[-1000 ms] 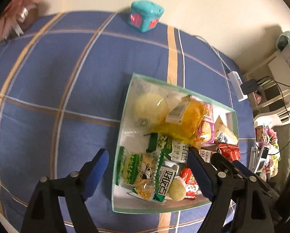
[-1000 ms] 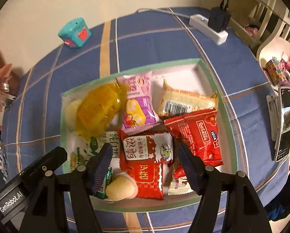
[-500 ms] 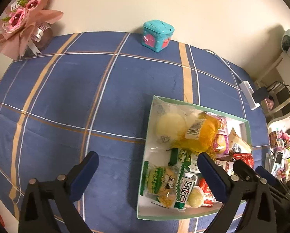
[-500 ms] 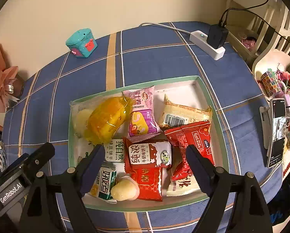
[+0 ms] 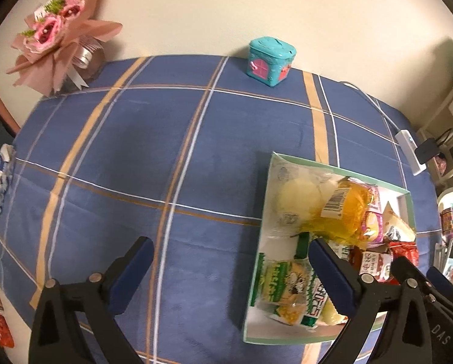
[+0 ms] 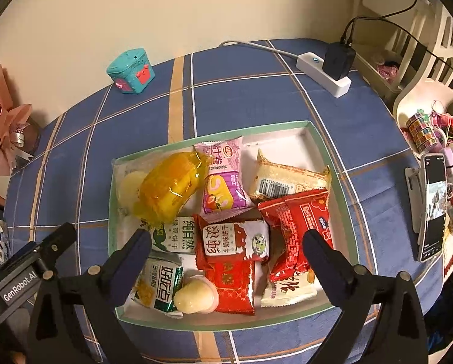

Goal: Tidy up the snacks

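- The right gripper (image 6: pixel 226 242) hangs over the near half of the tray; its jaws have just been opening and now stand wide, with snack packets below them but nothing gripped.
- The left gripper (image 5: pixel 231 257) is spread as wide, empty, one finger over bare tablecloth (image 5: pixel 135 157) and the other over the tray's left edge.
- The one tray (image 6: pixel 344 188), white with a green rim, sits on the blue checked cloth and holds all the snacks.
- Nearest row: one green-and-white packet (image 6: pixel 162 285), one pale jelly cup (image 6: pixel 194 297), one flat red packet (image 6: pixel 234 285), one cream packet (image 6: pixel 290 288).
- Middle row: one green-lettered biscuit packet (image 6: pixel 177 236), one red-and-white packet (image 6: pixel 235 239), and red packets (image 6: pixel 299 221) that overlap, at least two.
- Far row: one pale round cake (image 6: pixel 129 185), one yellow wrapped snack (image 6: pixel 171 188) leaning on it, one pink packet (image 6: pixel 221 179), one beige packet with a barcode (image 6: pixel 287 179).
- Beyond the tray: one white power strip (image 6: pixel 320 72) with one black plug, one teal toy box (image 6: pixel 130 71), and one pink bouquet (image 5: pixel 59 36) by the wall.
- At the right edge, one phone (image 6: pixel 432 206).
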The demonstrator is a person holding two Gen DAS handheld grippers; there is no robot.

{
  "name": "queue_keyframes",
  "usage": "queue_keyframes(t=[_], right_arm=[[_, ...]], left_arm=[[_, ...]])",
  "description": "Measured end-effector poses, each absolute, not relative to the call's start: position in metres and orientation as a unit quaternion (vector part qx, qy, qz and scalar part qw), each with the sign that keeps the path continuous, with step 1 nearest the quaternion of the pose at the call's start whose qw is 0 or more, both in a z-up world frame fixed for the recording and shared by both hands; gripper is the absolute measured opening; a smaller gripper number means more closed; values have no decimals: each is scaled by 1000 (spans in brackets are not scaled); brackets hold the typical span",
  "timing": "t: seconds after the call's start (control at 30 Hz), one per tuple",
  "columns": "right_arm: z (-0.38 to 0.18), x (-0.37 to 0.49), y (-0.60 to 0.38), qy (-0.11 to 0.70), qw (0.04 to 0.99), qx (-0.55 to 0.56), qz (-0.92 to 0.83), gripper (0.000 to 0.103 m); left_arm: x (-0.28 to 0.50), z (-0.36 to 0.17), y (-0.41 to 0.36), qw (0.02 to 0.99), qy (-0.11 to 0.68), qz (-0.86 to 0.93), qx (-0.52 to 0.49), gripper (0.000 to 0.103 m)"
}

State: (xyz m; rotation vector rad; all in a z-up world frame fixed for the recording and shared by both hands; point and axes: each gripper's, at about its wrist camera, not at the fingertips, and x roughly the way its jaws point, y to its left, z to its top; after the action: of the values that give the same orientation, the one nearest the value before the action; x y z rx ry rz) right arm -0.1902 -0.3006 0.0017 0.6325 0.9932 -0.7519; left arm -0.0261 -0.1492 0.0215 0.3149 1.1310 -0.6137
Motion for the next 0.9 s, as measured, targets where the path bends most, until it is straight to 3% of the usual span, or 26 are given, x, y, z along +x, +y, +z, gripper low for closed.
queue_keyframes(t=[0.23, 0.4, 0.9], right_arm=[[3, -204, -279, 451, 769, 289, -348, 100], [-1, -212, -254, 459, 772, 271, -346, 100], [-19, -234, -201, 475, 775, 238, -342, 100]], left_arm=[[-47, 30, -126, 815, 484, -239, 210, 103], [-53, 17, -99, 801, 506, -223, 230, 103], [-63, 9, -33, 794, 533, -214, 198, 103]])
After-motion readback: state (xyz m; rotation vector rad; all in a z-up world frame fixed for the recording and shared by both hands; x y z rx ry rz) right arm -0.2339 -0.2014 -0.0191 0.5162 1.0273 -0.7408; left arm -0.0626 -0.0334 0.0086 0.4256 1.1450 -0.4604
